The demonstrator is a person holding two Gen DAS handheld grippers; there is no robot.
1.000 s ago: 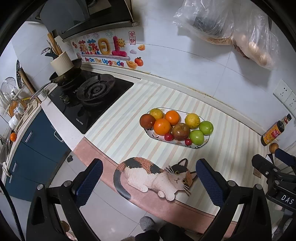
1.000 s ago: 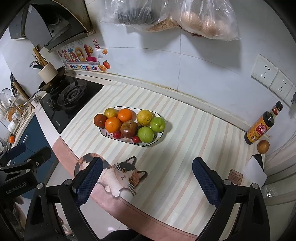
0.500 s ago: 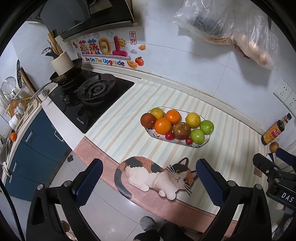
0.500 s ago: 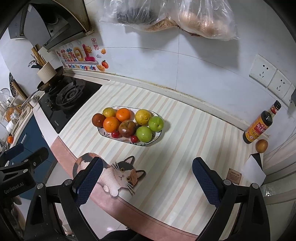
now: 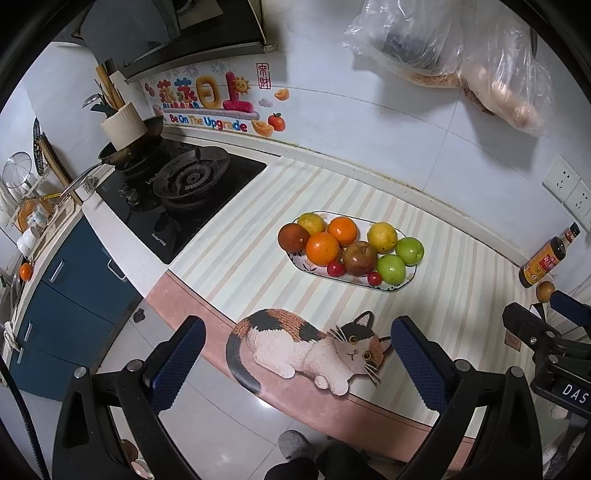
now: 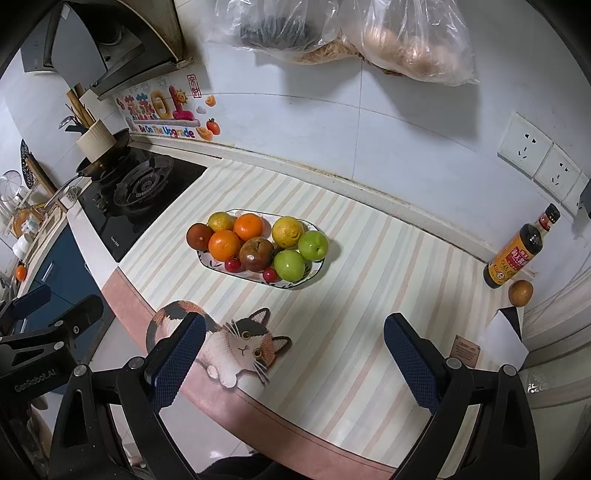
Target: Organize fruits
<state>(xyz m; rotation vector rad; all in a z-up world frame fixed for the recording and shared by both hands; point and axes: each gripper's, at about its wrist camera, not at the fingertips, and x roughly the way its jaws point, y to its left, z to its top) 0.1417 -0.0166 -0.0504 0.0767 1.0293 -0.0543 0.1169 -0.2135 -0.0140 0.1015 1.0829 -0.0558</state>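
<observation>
An oval patterned plate (image 5: pixel 400 286) (image 6: pixel 314 271) sits mid-counter on a striped mat, piled with fruit: two oranges (image 5: pixel 322 248) (image 6: pixel 224 244), two green apples (image 5: pixel 390 268) (image 6: pixel 289 264), a yellow citrus (image 5: pixel 382 236) (image 6: pixel 287 232), a brownish-red apple (image 5: pixel 359 258) (image 6: pixel 256 254), a dark round fruit (image 5: pixel 293 237) (image 6: pixel 199 236) and small red cherry tomatoes (image 5: pixel 336 268) (image 6: pixel 232 264). A lone brown fruit (image 6: pixel 520 292) (image 5: pixel 543 291) lies by a sauce bottle. My left gripper (image 5: pixel 293 363) and right gripper (image 6: pixel 293 360) are both open and empty, held back over the counter's near edge.
A gas stove (image 5: pixel 184 192) with a pan (image 5: pixel 131 147) is on the left. A sauce bottle (image 6: pixel 519 251) stands at the right wall. A cat picture (image 5: pixel 314 347) marks the mat's front edge. Plastic bags (image 6: pixel 369 33) hang on the wall. White paper (image 6: pixel 504 338) lies far right.
Both cameras have shifted slightly; the plate appears a little higher and further left in the right wrist view. Nothing was grasped or moved.
</observation>
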